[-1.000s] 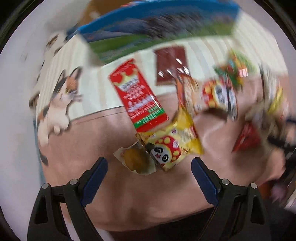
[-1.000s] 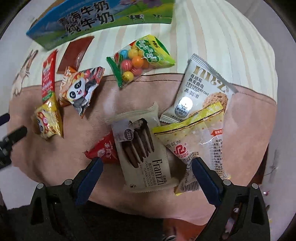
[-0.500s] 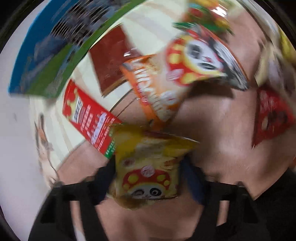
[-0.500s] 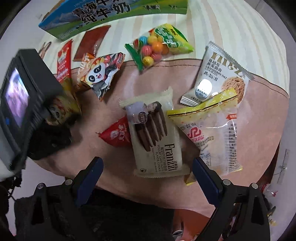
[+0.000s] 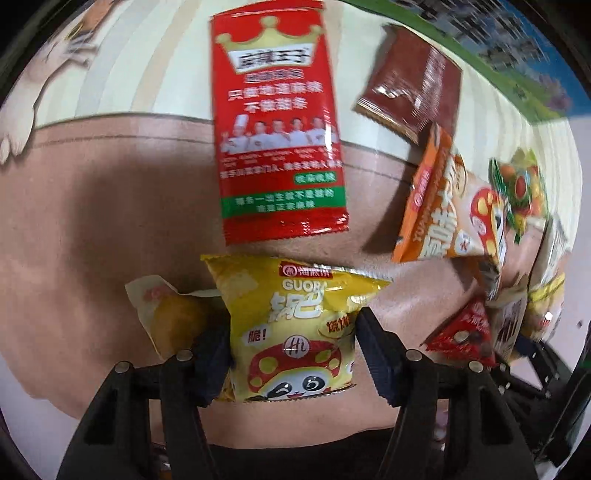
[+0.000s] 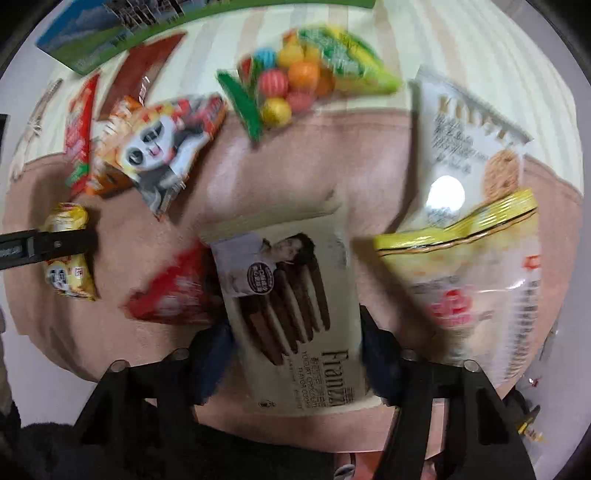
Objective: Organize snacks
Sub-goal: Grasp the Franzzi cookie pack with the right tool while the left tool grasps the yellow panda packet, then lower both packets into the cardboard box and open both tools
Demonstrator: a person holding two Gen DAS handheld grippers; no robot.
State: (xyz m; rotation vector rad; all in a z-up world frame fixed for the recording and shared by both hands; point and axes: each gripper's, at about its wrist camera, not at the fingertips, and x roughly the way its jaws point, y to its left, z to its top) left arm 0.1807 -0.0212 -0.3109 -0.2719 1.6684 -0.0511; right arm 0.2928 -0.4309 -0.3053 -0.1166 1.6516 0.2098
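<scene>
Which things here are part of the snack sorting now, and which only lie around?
In hand:
left claw, on the yellow panda bag
right claw, around the Franzzi cookie pack

Lying about:
red crown packet
candy ball bag
milk carton

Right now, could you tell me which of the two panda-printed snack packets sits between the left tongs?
The yellow panda packet, between the left tongs; the orange panda packet lies untouched farther right.

1. Blue-green box (image 5: 517,74): cut off by the top edge, print blurred.
2. Candy bag (image 6: 314,70): smeared by motion (lettering unreadable).
3. Small wrapped cake (image 5: 173,317): partly hidden behind the yellow packet (image 5: 295,325).
4. Red triangular packet (image 6: 173,291): blurred.
</scene>
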